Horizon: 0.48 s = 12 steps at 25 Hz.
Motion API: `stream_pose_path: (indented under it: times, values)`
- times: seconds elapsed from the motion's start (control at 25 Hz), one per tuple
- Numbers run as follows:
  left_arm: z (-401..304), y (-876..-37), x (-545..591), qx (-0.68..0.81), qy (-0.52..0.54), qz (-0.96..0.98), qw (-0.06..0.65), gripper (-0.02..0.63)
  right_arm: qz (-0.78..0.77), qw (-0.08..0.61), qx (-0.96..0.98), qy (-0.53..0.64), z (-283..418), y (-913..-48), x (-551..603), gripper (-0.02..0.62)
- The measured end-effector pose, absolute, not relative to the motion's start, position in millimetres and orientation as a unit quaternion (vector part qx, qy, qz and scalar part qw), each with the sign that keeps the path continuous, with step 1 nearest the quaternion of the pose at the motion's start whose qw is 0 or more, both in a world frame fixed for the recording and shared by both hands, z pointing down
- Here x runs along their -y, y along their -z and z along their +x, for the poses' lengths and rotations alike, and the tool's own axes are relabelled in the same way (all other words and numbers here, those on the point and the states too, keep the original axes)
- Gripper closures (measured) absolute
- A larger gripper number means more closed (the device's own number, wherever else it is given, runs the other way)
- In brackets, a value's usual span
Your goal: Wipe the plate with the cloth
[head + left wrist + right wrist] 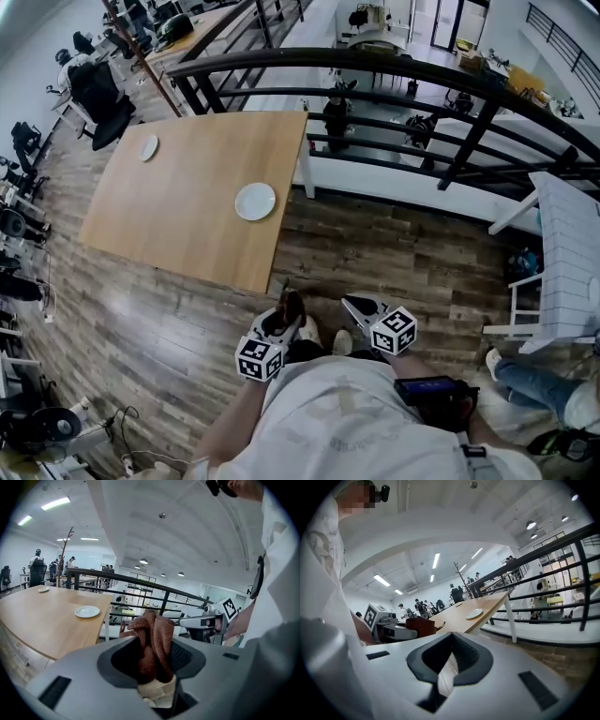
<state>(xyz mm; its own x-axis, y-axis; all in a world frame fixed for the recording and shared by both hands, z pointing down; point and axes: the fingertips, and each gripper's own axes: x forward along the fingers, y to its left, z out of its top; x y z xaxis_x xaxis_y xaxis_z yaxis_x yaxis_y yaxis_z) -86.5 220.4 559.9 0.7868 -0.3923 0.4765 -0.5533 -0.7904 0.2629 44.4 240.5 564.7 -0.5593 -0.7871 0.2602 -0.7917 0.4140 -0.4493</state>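
Two plates share the table (178,225): a far plate (149,147) at upper left and the nearer plate (255,201) mid-frame, up and left of our left gripper (284,314), which clamps the cloth (154,637). Our right gripper (352,303), closed and empty, sits slightly farther from it.

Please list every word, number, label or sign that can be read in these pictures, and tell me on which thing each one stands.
No text can be read in any view.
Shirt: faint pale print, too blurred to read.
Marker cubes: black and white square patterns only, no letters or numbers.
Near plate, far plate, cloth, table: no print visible.
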Motion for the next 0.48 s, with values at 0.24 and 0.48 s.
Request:
stream_pose_path:
  times: [0.24, 0.48]
  values:
    - [-83, -583, -205, 0.254, -0.214, 0.916, 0.225, 0.436, 0.475, 0.004, 0.832, -0.287, 51, -580, -231, 0.581]
    - [-53, -587, -159, 0.235, -0.205, 0.923, 0.226, 0.436, 0.488, 0.022, 0.823, -0.291, 79, -578, -194, 0.583]
